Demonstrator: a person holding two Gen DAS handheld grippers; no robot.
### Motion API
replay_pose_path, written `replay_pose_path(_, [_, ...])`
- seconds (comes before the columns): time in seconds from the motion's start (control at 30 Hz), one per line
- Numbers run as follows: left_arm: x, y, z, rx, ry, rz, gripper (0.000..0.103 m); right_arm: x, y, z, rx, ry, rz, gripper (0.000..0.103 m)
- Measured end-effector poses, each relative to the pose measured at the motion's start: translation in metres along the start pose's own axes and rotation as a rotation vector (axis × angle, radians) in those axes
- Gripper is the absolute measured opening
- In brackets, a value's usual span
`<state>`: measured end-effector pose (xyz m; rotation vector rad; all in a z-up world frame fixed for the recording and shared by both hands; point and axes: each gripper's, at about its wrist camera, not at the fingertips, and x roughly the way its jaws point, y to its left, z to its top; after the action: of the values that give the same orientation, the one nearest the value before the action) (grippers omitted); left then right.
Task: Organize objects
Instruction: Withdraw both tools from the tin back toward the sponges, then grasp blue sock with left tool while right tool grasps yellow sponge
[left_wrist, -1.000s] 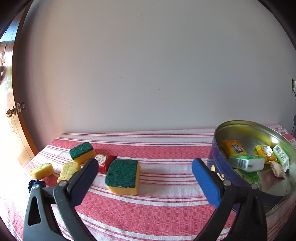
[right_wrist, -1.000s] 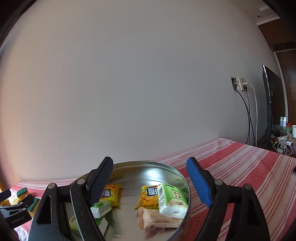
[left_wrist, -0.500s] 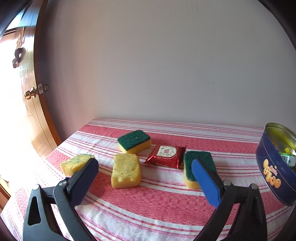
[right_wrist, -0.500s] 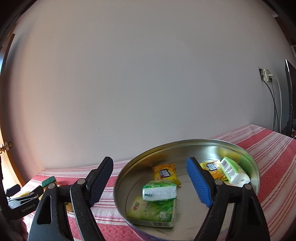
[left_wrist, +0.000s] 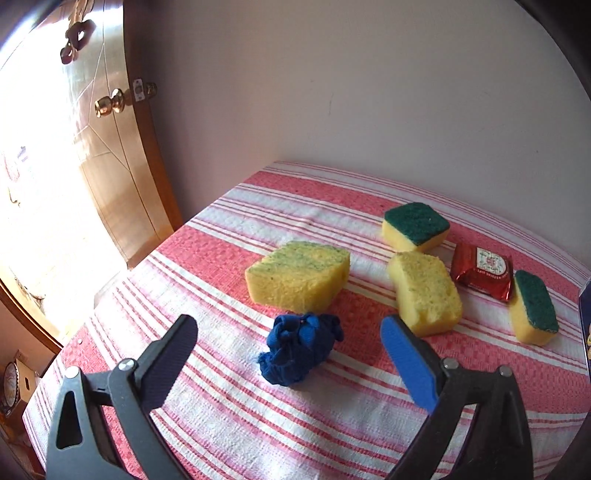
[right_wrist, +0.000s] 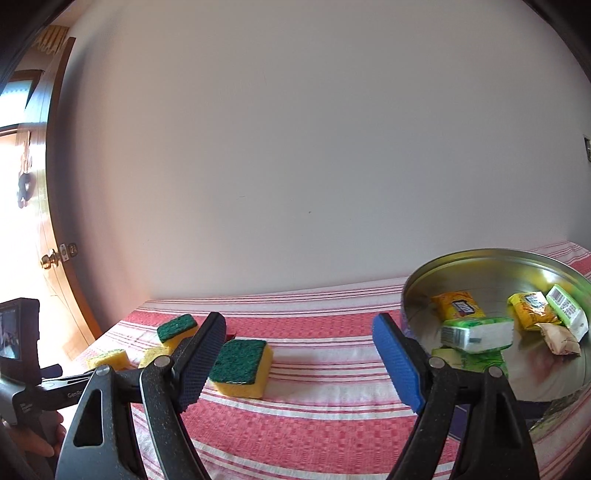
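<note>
Both grippers gape empty: left gripper (left_wrist: 288, 354) hangs over the blue rag (left_wrist: 300, 347), right gripper (right_wrist: 299, 354) over the striped cloth (right_wrist: 314, 424). One round tin (right_wrist: 417, 291) holds about seven packets; their print is too small to read. Left of the tin lie four sponges (left_wrist: 299, 275), two green-side up, long axes differing, one red packet (left_wrist: 482, 271) among them.

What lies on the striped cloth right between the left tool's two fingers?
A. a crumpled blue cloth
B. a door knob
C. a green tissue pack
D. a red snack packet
A: the crumpled blue cloth lies between the open left gripper's jaws, untouched.
</note>
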<state>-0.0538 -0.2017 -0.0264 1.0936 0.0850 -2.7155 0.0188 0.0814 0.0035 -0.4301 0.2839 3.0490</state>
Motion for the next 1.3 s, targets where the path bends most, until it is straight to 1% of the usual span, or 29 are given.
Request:
replay_pose_path(0.1, [0.015,0.006,-0.002,-0.009,0.068,-0.045,0.093,0.001,0.016,-0.003,-0.03,0.008,0.034,0.083])
replay_pose_path(0.13, [0.019,0.006,-0.003,-0.021,0.096,-0.066,0.088,0.002,0.022,-0.004,-0.041,0.014,0.044,0.083])
replay_pose_path(0.17, [0.024,0.008,-0.004,-0.034,0.125,-0.091,0.081,0.005,0.027,-0.005,-0.052,0.021,0.051,0.083])
replay_pose_path(0.2, [0.029,0.01,-0.005,-0.047,0.15,-0.11,0.079,0.007,0.031,-0.006,-0.059,0.029,0.057,0.083])
replay_pose_path(0.23, [0.027,0.011,-0.005,-0.049,0.137,-0.121,0.078,0.008,0.035,-0.006,-0.064,0.036,0.064,0.083])
replay_pose_path(0.27, [0.026,0.01,-0.005,-0.047,0.137,-0.136,0.074,0.01,0.038,-0.007,-0.066,0.045,0.072,0.083])
replay_pose_path(0.3, [0.026,0.009,-0.006,-0.042,0.137,-0.136,0.073,0.012,0.04,-0.007,-0.066,0.056,0.08,0.083])
replay_pose_path(0.33, [0.025,0.009,-0.006,-0.041,0.133,-0.144,0.067,0.015,0.043,-0.008,-0.068,0.069,0.087,0.083])
replay_pose_path(0.37, [0.024,0.009,-0.006,-0.042,0.129,-0.158,0.056,0.019,0.046,-0.008,-0.07,0.084,0.093,0.083])
replay_pose_path(0.43, [0.023,0.01,-0.007,-0.04,0.125,-0.183,0.046,0.027,0.054,-0.009,-0.078,0.121,0.108,0.083])
replay_pose_path(0.53, [0.018,0.015,-0.009,-0.046,0.12,-0.207,0.042,0.038,0.07,-0.01,-0.082,0.169,0.128,0.083])
replay_pose_path(0.57, [0.015,0.019,-0.011,-0.054,0.112,-0.212,0.042,0.041,0.072,-0.011,-0.08,0.183,0.137,0.083])
replay_pose_path(0.7, [-0.002,0.034,-0.015,-0.082,0.04,-0.237,0.042,0.058,0.089,-0.014,-0.086,0.269,0.182,0.083])
replay_pose_path(0.8, [-0.013,0.039,-0.016,-0.076,0.002,-0.236,0.041,0.076,0.107,-0.023,-0.102,0.352,0.207,0.083])
replay_pose_path(0.83, [-0.015,0.04,-0.018,-0.072,0.0,-0.248,0.037,0.082,0.112,-0.024,-0.102,0.377,0.222,0.083])
replay_pose_path(0.87, [-0.016,0.04,-0.018,-0.069,0.003,-0.261,0.031,0.085,0.116,-0.026,-0.102,0.398,0.232,0.083])
replay_pose_path(0.93, [-0.019,0.042,-0.018,-0.071,0.006,-0.27,0.031,0.094,0.125,-0.029,-0.107,0.436,0.243,0.083])
replay_pose_path(1.03, [-0.023,0.047,-0.019,-0.069,-0.011,-0.267,0.031,0.109,0.138,-0.033,-0.116,0.486,0.252,0.081])
replay_pose_path(1.17, [-0.022,0.057,-0.013,-0.066,-0.036,-0.218,0.031,0.135,0.154,-0.04,-0.113,0.558,0.224,0.08])
replay_pose_path(1.2, [-0.02,0.057,-0.013,-0.066,-0.035,-0.214,0.031,0.142,0.159,-0.042,-0.118,0.583,0.219,0.078])
replay_pose_path(1.23, [-0.019,0.058,-0.012,-0.067,-0.033,-0.21,0.031,0.148,0.162,-0.044,-0.119,0.609,0.221,0.072])
replay_pose_path(1.27, [-0.018,0.058,-0.012,-0.067,-0.031,-0.202,0.031,0.151,0.167,-0.044,-0.134,0.602,0.21,0.071])
replay_pose_path(1.3, [-0.017,0.059,-0.013,-0.069,-0.026,-0.2,0.031,0.154,0.171,-0.043,-0.147,0.6,0.212,0.067])
